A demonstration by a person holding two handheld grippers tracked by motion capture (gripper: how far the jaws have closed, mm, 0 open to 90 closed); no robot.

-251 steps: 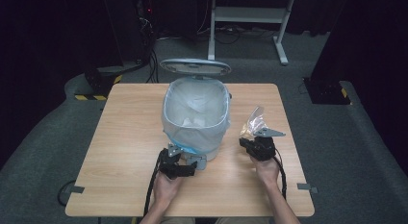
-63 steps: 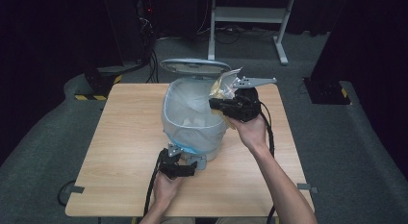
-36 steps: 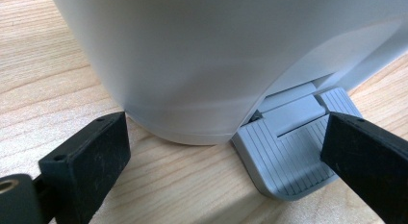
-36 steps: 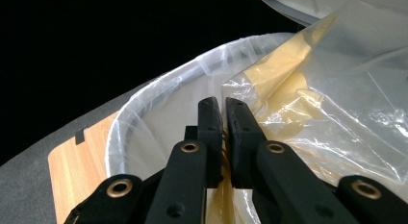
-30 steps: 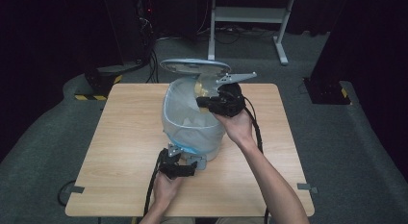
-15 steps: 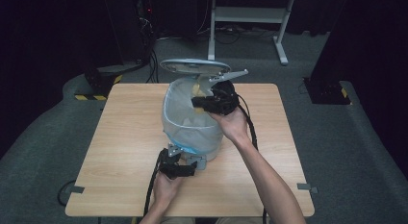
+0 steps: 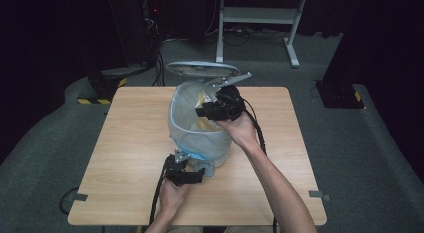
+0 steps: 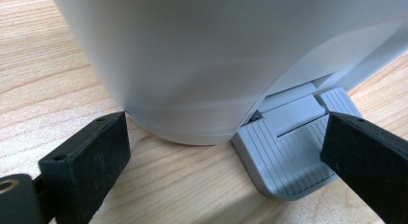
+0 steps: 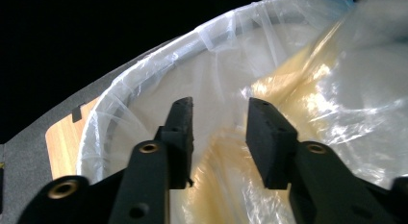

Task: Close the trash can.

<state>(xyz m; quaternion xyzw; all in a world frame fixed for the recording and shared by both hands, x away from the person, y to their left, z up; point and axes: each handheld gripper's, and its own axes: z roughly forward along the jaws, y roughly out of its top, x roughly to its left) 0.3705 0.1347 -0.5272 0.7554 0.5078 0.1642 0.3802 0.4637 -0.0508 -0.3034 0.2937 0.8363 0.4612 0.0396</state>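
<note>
Bin [image 7: 200, 138] stood mid-table; right gripper [image 7: 202, 111] hung parted above its yellowish wrapper [image 9: 308, 89], left gripper [image 7: 186, 165] spread wide at six o'clock around the pedal [image 8: 284, 156].

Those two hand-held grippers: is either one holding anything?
No. The right hand-held gripper is open over the bin; the left is open, straddling its pedal.

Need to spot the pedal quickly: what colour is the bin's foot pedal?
Grey, with fine ribbed lines; the foot pedal shows best in the left gripper view.

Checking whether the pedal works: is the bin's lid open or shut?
Open: the lid stands raised behind the bin, whose lined mouth is exposed.
</note>
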